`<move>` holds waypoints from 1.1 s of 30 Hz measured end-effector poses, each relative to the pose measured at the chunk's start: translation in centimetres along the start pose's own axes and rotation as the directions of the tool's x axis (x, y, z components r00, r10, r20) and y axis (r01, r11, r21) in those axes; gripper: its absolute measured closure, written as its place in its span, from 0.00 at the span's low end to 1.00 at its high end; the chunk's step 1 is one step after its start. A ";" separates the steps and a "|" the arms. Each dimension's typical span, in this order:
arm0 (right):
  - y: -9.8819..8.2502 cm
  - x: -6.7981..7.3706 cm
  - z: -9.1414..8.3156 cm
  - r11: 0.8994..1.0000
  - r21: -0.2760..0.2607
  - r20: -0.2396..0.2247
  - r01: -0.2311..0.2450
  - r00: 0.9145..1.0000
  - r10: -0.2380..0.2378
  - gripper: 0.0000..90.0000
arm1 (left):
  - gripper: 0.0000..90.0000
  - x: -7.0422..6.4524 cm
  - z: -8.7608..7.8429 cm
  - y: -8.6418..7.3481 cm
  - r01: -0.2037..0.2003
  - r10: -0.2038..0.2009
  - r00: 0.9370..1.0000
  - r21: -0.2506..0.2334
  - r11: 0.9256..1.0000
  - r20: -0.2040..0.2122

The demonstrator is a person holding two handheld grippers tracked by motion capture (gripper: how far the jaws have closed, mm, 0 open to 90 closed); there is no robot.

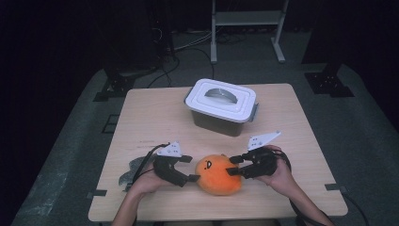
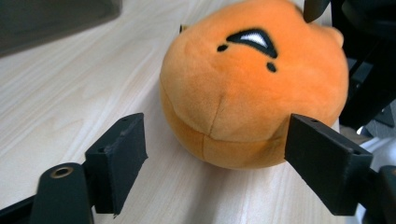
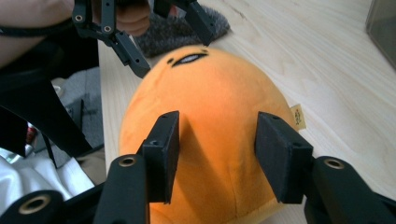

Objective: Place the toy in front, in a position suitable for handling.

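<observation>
Pale wooden desk (image 1: 141,113) in a dark room; orange plush (image 1: 217,174) sits near its front edge.
High view adds a lidded bin (image 1: 221,107). Left claw (image 2: 215,165) gapes, pads clear; right claw (image 3: 217,156) straddles the plush, half open.

Legible text: none found.
Tag on orange plush toy (image 3: 299,116): small printed mark noted, too small to be read.

Each black tool (image 1: 192,168) carries a grey three-cornered plate, brass-ringed screw holes and a trailing cable.
</observation>
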State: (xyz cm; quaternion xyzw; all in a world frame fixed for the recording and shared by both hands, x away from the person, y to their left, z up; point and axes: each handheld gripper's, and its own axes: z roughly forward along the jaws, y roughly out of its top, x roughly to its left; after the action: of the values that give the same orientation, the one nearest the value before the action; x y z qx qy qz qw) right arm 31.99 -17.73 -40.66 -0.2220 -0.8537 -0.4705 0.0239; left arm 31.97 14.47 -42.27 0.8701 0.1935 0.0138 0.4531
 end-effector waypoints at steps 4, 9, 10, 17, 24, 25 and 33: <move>0.0 -0.3 -0.3 1.000 -0.010 0.002 0.003 1.000 -0.003 0.47 | 0.21 -0.5 -0.3 -0.1 -0.013 0.012 1.000 -0.006 1.000 -0.014; -0.3 -1.1 -1.1 0.999 -0.037 0.023 -0.004 1.000 0.005 0.38 | 0.19 -0.8 -1.1 -0.7 -0.002 0.001 0.999 -0.033 0.999 -0.041; -0.4 -1.3 -1.3 0.999 -0.040 0.026 -0.009 1.000 0.010 0.38 | 0.19 -0.7 -1.2 -0.8 0.000 -0.002 0.999 -0.039 0.999 -0.046; -1.0 -2.7 -2.5 0.997 -0.069 0.075 -0.022 0.997 0.027 0.32 | 0.13 -0.7 -1.8 -1.5 0.011 -0.022 0.994 -0.103 0.995 -0.109; -2.0 -4.0 -3.2 0.995 -0.080 0.114 -0.057 0.991 0.066 0.31 | 0.11 -0.3 -2.7 -2.1 0.022 -0.045 0.986 -0.139 0.990 -0.158; -2.1 -4.1 -3.3 0.995 -0.081 0.114 -0.063 0.991 0.072 0.31 | 0.11 -0.3 -3.0 -2.2 0.022 -0.047 0.984 -0.146 0.989 -0.173; -2.6 -5.3 -4.5 0.990 -0.105 0.119 -0.093 0.987 0.105 0.31 | 0.09 -0.9 -4.5 -2.9 0.018 -0.060 0.966 -0.168 0.986 -0.250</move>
State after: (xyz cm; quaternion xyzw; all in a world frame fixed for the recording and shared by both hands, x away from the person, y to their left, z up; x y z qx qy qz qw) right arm 34.98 -24.46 -41.51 -0.2941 -0.8170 -0.4957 -0.0171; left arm 29.28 19.15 -41.78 0.8169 0.2654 0.1321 0.4948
